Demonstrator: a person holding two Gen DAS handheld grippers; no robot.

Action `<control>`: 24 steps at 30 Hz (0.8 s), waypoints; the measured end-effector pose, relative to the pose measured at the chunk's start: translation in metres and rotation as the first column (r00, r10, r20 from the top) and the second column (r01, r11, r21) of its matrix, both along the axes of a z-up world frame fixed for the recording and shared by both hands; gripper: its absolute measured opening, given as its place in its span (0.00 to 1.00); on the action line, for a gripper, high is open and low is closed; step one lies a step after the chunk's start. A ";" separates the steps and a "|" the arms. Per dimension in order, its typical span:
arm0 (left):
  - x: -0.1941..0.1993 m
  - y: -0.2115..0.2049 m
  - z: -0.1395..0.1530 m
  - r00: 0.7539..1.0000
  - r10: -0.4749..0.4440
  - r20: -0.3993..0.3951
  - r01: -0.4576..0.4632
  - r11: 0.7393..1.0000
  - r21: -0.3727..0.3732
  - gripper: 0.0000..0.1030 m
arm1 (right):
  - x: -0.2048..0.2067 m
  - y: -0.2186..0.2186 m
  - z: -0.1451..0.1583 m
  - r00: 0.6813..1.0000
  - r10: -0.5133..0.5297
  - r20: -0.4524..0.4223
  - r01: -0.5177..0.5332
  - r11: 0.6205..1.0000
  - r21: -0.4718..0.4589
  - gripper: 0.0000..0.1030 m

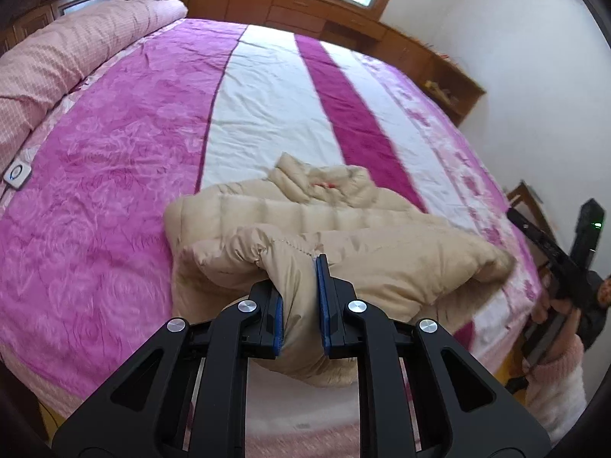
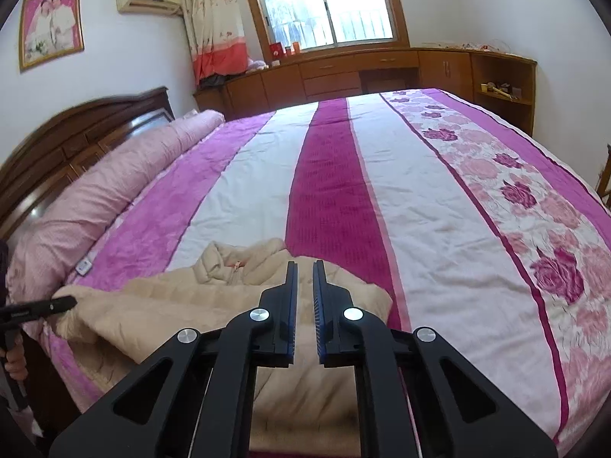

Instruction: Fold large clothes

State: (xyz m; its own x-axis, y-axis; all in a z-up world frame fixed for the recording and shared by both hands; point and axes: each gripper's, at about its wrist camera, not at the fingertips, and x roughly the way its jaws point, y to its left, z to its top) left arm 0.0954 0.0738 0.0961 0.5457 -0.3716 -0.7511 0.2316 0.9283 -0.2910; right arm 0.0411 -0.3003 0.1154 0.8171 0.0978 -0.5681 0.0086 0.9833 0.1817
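**Two Grippers Lift a Puffy Coat**

While the puffy beige coat (image 1: pixel 343 229) lies at the near edge of the bed, both grippers have hold of its near side. The left gripper (image 1: pixel 299 297) has a thick bunch of the coat squeezed between its blue pads (image 1: pixel 324 305), and the cloth bulges out above and below them. The right gripper (image 2: pixel 304 305) has its fingers pulled almost together, with only a thin slit left between them. Coat cloth fills that slit, so it looks pinched there too, but I cannot see the grip itself very well. A hand (image 1: pixel 557 307) in a fluffy pink sleeve (image 1: pixel 561 378) holds the right gripper's handle.

The coat's near part is lifted and folded up in a soft hump. Its collar (image 2: pixel 229 259) sits farther in, pointing toward the middle of the bed, with a little bit of red showing.

Under the coat is a big bedspread (image 2: pixel 382 191) with pink, white and dark purple stripes, and roses down one side. A rolled pink quilt (image 2: pixel 114 191) lies along the dark wooden headboard (image 2: pixel 76 133). Far back, low wooden cabinets (image 2: pixel 343 72) run under a bright window (image 2: pixel 324 4). A curtain (image 2: pixel 214 19) hangs beside it, and a framed picture (image 2: pixel 51 26) hangs on the wall.
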 end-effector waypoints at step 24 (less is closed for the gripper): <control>0.058 -0.002 -0.012 0.996 0.038 -0.084 -0.036 0.999 0.018 0.44 | -0.043 -0.002 -0.060 0.959 0.169 -0.227 -0.166 0.986 0.034 0.48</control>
State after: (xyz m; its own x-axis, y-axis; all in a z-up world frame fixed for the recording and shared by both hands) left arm 0.1533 0.0718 0.0840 0.4931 -0.3398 -0.8009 0.1722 0.9405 -0.2930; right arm -0.0019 -0.3024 0.0551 0.6374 0.2315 -0.7349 -0.1131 0.9716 0.2080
